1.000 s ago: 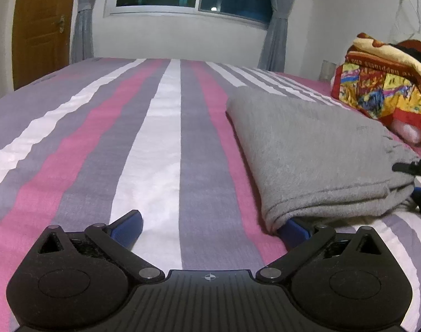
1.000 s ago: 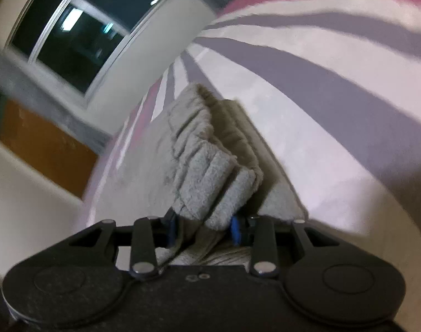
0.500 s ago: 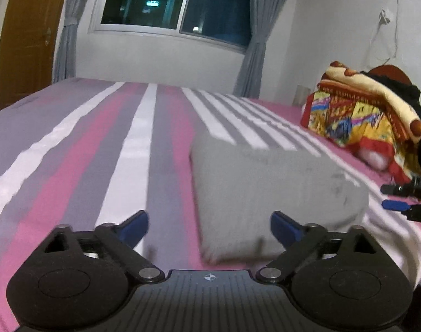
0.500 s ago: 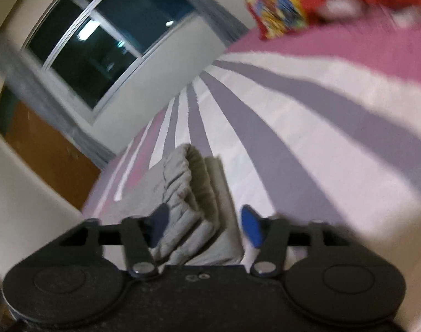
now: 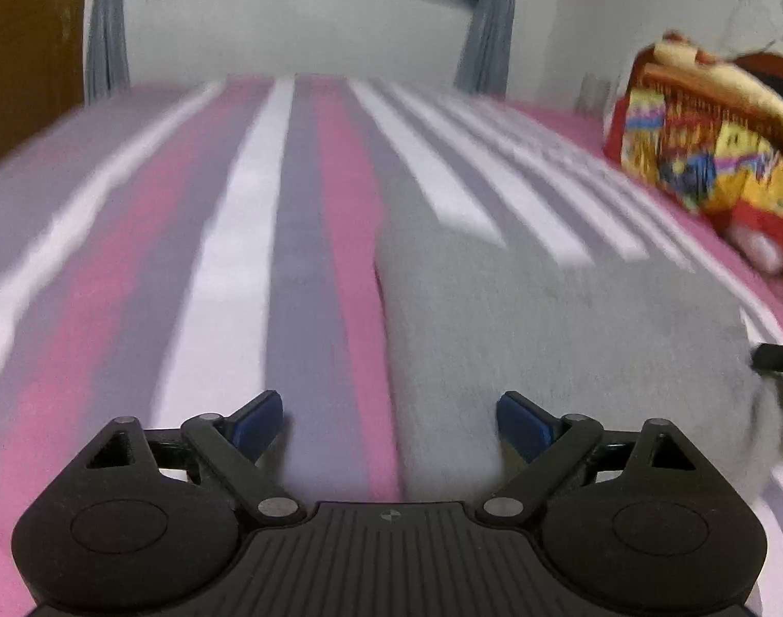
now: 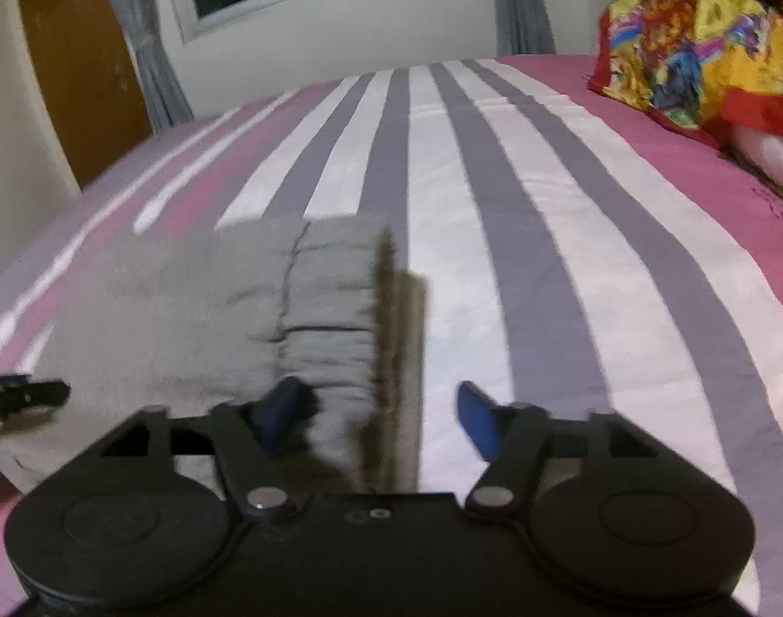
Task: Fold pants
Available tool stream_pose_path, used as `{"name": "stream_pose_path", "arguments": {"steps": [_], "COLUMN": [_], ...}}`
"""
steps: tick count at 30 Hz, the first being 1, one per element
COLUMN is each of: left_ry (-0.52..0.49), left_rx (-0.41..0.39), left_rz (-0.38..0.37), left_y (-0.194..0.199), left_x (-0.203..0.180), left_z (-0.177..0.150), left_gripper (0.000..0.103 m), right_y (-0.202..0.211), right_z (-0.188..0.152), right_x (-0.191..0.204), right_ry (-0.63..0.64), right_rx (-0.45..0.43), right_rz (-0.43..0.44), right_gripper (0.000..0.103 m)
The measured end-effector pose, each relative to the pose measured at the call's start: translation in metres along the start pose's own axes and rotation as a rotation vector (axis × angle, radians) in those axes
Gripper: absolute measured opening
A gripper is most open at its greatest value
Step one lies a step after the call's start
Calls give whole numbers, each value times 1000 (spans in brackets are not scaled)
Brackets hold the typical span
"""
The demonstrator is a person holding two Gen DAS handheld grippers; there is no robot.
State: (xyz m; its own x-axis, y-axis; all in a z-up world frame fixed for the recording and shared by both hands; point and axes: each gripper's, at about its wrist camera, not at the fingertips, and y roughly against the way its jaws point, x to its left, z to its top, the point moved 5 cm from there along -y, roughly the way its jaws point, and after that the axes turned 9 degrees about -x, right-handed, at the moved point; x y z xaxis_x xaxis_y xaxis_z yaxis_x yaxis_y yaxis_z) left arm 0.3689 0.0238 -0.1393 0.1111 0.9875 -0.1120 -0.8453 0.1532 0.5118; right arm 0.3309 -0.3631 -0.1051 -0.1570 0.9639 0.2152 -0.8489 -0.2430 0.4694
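The grey pants [image 5: 556, 329] lie folded into a flat bundle on the striped bed. In the right wrist view the pants [image 6: 196, 308] show their gathered waistband end. My left gripper [image 5: 388, 424] is open and empty, held above the bundle's near left edge. My right gripper [image 6: 378, 416] is open and empty, just above the waistband end. Each gripper's black tip shows at the edge of the other's view, the right one [image 5: 774, 360] and the left one [image 6: 21, 393].
The bedsheet [image 5: 226, 277] has pink, grey and white stripes. A colourful folded blanket [image 5: 710, 154] lies at the right, also in the right wrist view [image 6: 699, 41]. A wooden door [image 6: 83, 61], a window and curtains are at the far wall.
My right gripper has opened and let go of the waistband end, then pulled back and levelled out. My left gripper has lifted off the bed and drawn back from the bundle's edge.
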Motion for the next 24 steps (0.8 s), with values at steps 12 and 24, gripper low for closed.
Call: {"name": "stream_pose_path", "arguments": {"steps": [12,24], "left_ry": [-76,77], "left_rx": [124,81], "left_rz": [-22,-25], "left_y": [-119,-62], "left_x": [-2,13], "left_z": [30,5], "left_gripper": [103,103], "right_y": [-95,-61], "right_z": [29,2], "right_x": [12,18], "right_ry": [52,20], "right_rx": [134,159], "right_rz": [-12,-2], "right_gripper": [92,99]}}
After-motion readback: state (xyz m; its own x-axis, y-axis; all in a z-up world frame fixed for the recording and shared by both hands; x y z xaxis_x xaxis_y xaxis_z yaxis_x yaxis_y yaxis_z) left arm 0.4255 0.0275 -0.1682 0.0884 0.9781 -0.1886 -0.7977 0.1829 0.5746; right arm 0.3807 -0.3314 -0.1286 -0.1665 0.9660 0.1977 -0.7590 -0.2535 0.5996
